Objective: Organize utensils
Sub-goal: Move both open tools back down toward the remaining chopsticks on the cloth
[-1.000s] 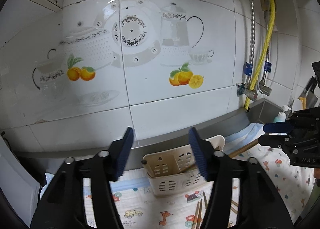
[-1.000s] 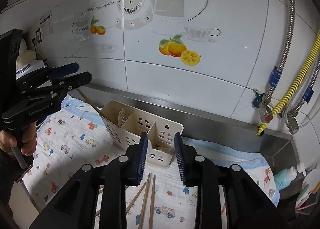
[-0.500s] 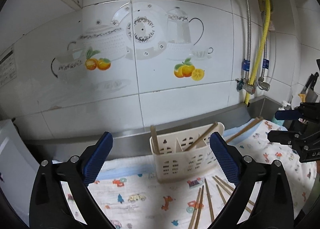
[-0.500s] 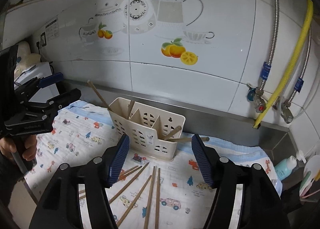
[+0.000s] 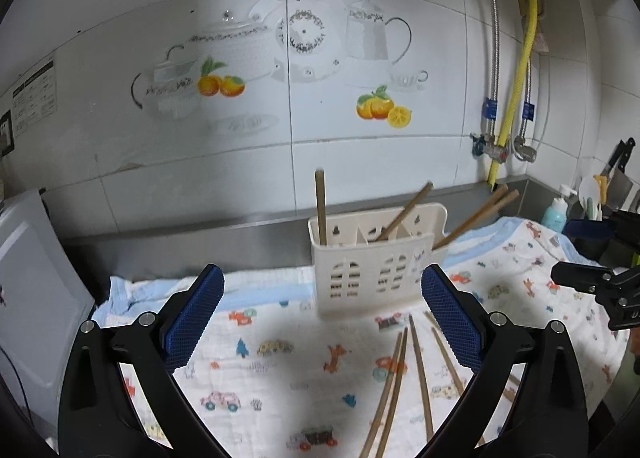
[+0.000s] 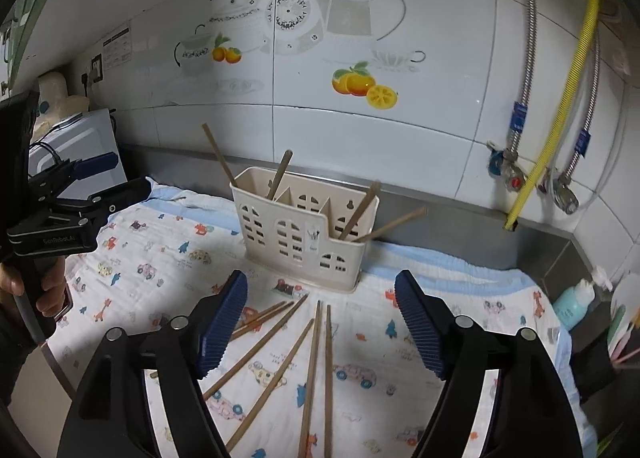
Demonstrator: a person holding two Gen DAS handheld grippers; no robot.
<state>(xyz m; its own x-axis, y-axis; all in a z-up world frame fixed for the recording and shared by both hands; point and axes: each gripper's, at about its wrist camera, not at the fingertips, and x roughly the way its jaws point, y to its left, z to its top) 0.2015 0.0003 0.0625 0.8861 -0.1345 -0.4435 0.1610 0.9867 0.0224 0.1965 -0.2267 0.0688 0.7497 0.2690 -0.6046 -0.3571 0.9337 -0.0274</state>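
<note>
1. Take the cream utensil holder (image 6: 304,226) as your landmark; it stands on the printed cloth (image 6: 160,258) covering the worktop, close to the tiled wall (image 6: 360,138).
2. Four chopsticks in the holder (image 6: 276,178) lean out at different angles.
3. Loose chopsticks (image 6: 316,358) lie fanned on the cloth just in front of the holder.
4. Your right gripper (image 6: 320,322) hovers above those loose sticks, its fingers (image 6: 224,322) opening, with nothing pressed between the pads.
5. Your left gripper (image 5: 320,314) sits in front of the holder, fingers (image 5: 192,314) spread wide and empty.
</note>
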